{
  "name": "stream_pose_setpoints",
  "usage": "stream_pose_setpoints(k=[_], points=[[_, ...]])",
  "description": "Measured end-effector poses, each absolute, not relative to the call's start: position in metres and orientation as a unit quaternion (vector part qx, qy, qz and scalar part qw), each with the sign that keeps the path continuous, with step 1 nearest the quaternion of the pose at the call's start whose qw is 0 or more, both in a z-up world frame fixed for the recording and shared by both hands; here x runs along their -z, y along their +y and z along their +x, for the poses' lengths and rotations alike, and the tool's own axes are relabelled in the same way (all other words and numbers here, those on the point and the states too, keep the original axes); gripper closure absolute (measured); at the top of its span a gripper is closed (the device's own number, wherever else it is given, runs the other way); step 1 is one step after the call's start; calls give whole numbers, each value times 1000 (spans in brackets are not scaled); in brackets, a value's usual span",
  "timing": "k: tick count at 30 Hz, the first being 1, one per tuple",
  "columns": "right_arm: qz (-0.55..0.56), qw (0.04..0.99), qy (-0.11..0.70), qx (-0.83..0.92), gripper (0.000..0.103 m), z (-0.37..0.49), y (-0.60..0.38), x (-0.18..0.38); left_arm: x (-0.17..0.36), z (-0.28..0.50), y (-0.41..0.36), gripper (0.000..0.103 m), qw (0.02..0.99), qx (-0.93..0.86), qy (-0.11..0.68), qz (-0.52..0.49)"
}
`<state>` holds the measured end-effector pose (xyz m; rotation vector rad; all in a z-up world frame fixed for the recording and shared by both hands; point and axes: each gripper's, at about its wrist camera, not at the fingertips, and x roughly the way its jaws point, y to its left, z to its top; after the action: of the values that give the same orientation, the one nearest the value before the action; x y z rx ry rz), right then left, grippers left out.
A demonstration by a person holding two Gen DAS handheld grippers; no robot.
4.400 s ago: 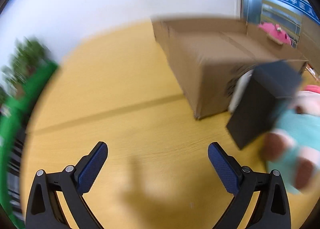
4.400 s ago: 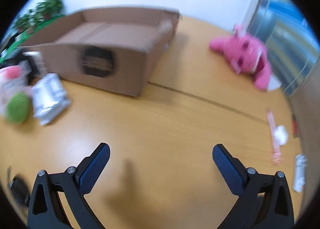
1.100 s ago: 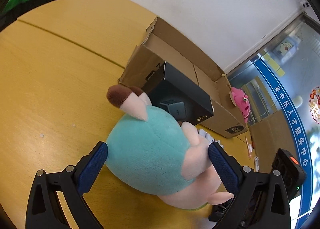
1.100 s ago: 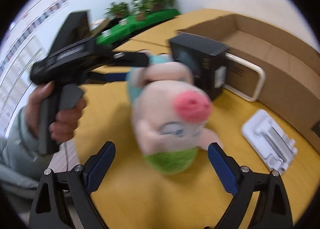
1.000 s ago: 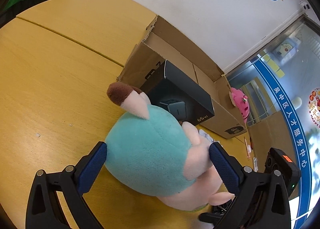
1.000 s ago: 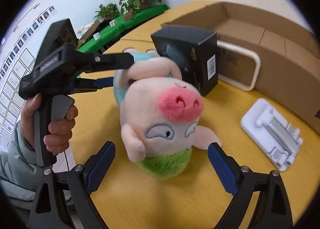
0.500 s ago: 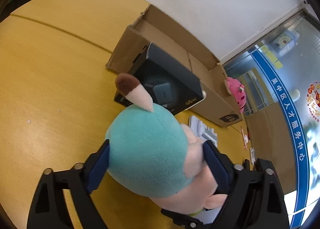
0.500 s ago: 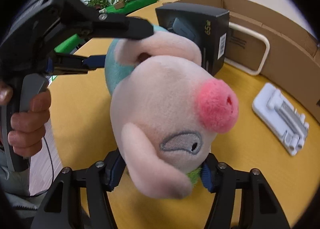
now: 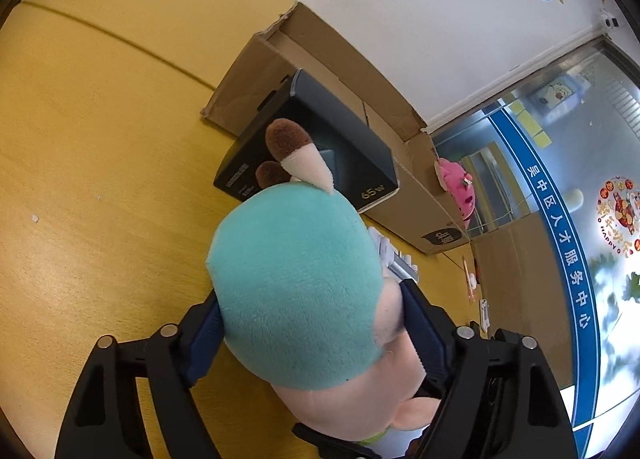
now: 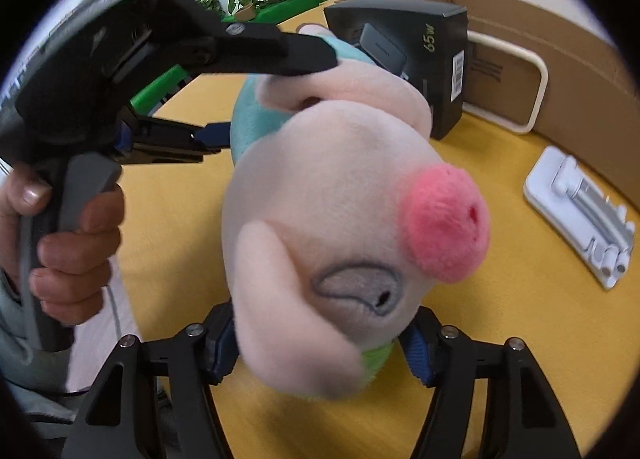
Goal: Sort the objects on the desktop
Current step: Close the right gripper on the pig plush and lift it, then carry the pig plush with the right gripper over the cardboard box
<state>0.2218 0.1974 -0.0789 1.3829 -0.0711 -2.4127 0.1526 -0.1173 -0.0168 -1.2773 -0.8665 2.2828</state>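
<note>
— Left wrist view: why do both tools clamp the pig?
— Too bulky for one. Left tool squeezes the body, right tool the head, above the tabletop, beside the box.

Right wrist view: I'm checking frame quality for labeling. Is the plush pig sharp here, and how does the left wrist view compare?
Right wrist view: the plush pig fills the frame, its lower edge soft from closeness, and fisheye bends the cardboard box. Left wrist view: crisp, evenly lit, with reflections on the glass door.
</note>
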Motion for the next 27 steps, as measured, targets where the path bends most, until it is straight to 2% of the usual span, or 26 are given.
stream_pose_setpoints(k=[6,13,22,27], points=[[455,183,-50,870,50,240,211,56,-32,165,-95,27,208,-851,-249,-413],[347,145,-52,925,52,257,235,-18,-121,162,-65,28,262,-899,-166,-311],[249,84,-42,964,52,227,282,-123,-244,92,-28,29,317,-921,-74,-213],[229,73,-71,968,53,199,319,-173,-298,45,-12,29,321,-923,-54,-206]])
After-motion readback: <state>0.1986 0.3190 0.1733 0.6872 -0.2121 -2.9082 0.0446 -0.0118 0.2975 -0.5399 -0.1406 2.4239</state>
